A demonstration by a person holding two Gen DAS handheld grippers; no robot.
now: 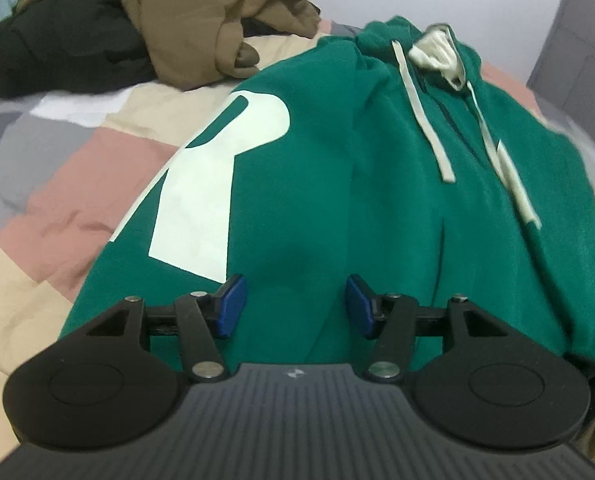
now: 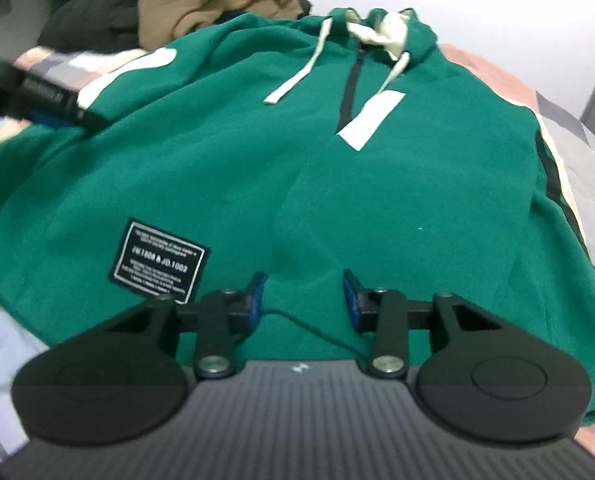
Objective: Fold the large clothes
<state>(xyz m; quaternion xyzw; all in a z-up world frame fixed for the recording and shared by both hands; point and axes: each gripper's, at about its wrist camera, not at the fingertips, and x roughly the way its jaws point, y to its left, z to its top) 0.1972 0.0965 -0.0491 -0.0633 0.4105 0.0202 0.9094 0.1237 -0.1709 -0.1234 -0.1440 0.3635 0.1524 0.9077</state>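
Observation:
A large green hoodie lies spread front-up on the bed, hood and white drawstrings at the far end. It has a big white print on its left sleeve and a black label near the hem. My left gripper is open just above the hoodie's lower left part. My right gripper is open over the hoodie near the hem, with a fold of fabric below the blue pads. The left gripper also shows at the left edge of the right wrist view.
A patchwork quilt in pink, beige and grey covers the bed. A pile of brown and black clothes lies at the far left. A grey cabinet stands at the right.

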